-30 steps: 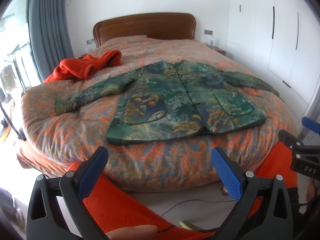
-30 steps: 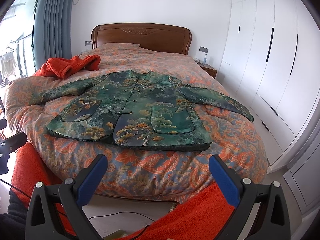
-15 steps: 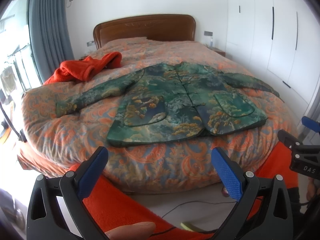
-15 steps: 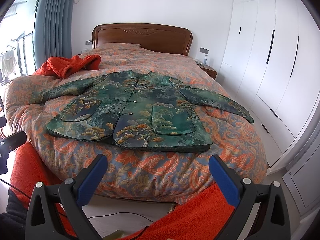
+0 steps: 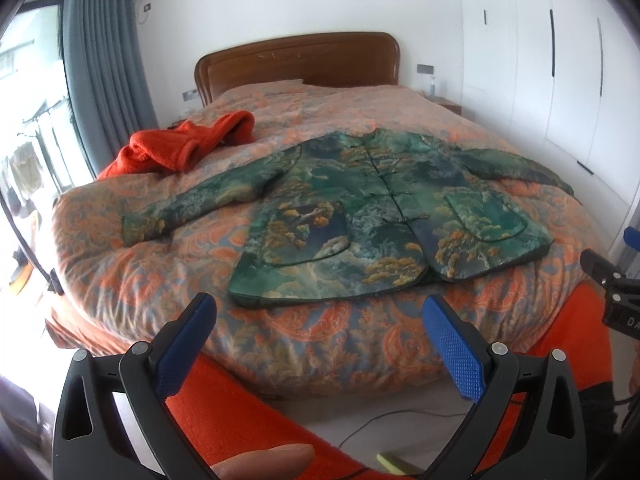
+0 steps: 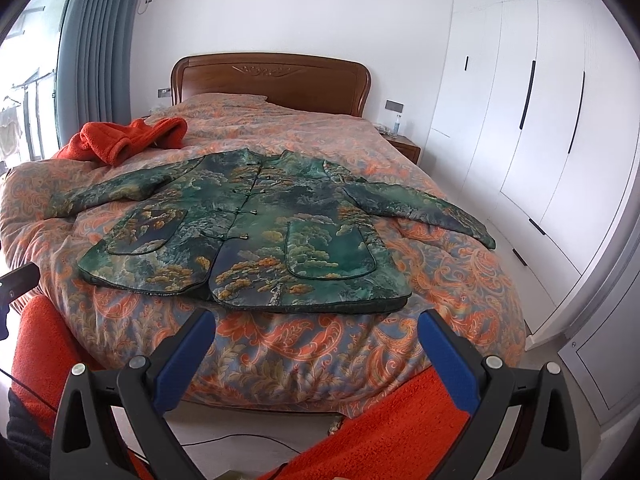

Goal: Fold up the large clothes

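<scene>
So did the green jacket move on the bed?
No. The jacket lies spread flat in the same spot on the bed, the same gap from the orange garment near the headboard.

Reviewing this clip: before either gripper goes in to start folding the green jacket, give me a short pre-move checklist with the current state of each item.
1. Green patterned jacket lies flat, front up, sleeves spread: ok.
2. Front buttons fastened: cannot tell for all; the placket looks closed.
3. Left gripper open and empty: ok.
4. Right gripper open and empty: ok.
5. Both grippers short of the jacket, at the foot of the bed, touching nothing: ok.
6. Orange garment lies apart from the jacket's sleeve, by the far left corner: ok.
</scene>
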Motion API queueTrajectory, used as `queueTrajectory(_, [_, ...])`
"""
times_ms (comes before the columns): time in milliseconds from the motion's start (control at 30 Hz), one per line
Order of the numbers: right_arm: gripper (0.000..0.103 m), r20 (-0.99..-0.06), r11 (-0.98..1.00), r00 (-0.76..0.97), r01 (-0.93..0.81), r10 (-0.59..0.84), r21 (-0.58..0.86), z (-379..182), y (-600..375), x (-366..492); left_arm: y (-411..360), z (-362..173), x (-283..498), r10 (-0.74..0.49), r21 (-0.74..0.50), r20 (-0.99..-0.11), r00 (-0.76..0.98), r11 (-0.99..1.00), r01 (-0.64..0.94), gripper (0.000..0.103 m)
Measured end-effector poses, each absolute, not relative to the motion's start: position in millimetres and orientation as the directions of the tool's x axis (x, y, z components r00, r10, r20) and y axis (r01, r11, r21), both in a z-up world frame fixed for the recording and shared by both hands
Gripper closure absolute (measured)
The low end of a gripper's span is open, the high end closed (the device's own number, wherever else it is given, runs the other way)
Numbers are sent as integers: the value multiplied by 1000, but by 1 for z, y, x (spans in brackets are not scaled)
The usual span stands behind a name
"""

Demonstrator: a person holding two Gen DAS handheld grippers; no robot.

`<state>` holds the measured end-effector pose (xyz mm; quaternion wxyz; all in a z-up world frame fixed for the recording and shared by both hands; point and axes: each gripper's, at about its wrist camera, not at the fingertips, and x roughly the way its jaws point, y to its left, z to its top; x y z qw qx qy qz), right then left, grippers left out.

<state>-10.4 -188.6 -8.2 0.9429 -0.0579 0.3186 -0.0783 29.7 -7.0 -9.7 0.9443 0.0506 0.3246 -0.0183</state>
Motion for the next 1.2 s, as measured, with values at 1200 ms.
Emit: queueTrajectory(1200, [0, -503, 984, 846, 161, -176, -74, -1, -256, 62, 6, -28, 107, -48, -33, -679, 732, 999, 35, 0])
